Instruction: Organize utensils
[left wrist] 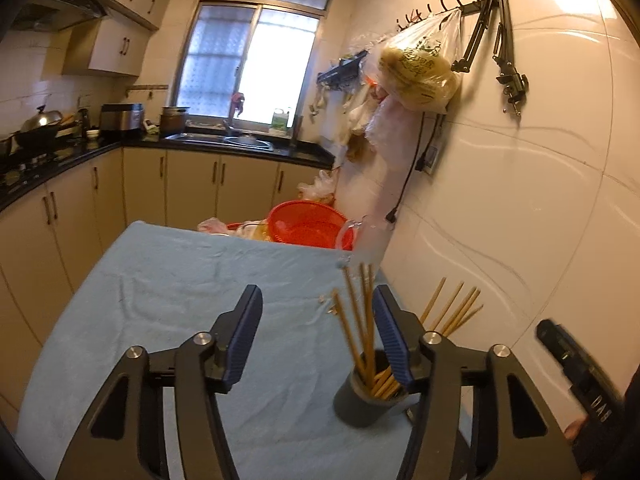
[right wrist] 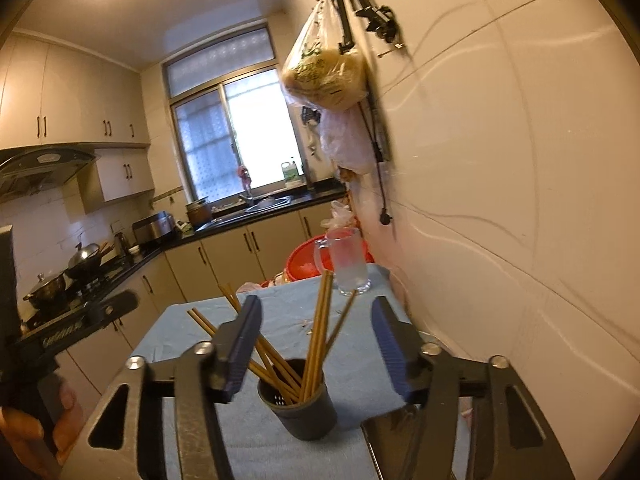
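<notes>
The chopsticks [right wrist: 316,344] stand in the dark holder [right wrist: 298,404] on the blue-covered surface [left wrist: 160,280], and a glass mug [right wrist: 348,260] is behind the holder. Both the left tongs [left wrist: 316,340] and the right tongs [right wrist: 316,344] are wide open and hold nothing. I think the good way now is to draw both back from the holder slowly, so no finger pushes a leaning stick or tips the holder.
</notes>
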A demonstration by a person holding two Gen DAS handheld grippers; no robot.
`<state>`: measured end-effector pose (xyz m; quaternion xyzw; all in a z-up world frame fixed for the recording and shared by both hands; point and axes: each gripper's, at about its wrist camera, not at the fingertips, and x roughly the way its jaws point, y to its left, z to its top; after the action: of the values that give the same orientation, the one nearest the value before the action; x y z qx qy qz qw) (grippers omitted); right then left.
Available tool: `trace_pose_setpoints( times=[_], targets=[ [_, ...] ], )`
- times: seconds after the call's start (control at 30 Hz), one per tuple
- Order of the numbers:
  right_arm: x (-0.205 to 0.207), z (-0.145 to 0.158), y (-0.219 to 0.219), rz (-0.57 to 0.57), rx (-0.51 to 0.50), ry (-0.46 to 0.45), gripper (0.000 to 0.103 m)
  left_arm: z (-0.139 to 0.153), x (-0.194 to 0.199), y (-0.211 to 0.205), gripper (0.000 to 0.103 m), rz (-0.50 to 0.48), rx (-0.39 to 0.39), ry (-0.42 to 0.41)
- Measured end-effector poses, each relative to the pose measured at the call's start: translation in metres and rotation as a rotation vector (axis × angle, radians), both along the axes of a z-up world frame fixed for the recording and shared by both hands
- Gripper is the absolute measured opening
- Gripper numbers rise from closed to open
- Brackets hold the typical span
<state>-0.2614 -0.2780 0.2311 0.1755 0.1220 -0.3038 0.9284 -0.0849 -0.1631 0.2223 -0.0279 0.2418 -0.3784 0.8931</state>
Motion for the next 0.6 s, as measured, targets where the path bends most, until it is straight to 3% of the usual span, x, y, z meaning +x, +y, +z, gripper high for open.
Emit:
trace_pose_setpoints(
  times=[0.07,0.23,0.37,0.6],
  targets=[
    [-0.008,-0.001,0.007,-0.011,-0.003,0.003,0.077,-0.005,-0.009,0.010,0.069,0.001,0.015,-0.005],
    [-0.021,-0.006,0.030,-0.034,-0.014,0.026,0.087,-0.017,-0.032,0.031,0.079,0.018,0.050,-0.035],
    [-0.024,-0.008,0.044,-0.058,-0.023,0.070,0.090,-0.029,-0.046,0.043,0.080,0.037,0.091,-0.049],
    [-0.032,-0.017,0.068,-0.088,-0.034,0.118,0.091,-0.046,-0.057,0.069,0.080,0.063,0.135,0.010]
  ],
)
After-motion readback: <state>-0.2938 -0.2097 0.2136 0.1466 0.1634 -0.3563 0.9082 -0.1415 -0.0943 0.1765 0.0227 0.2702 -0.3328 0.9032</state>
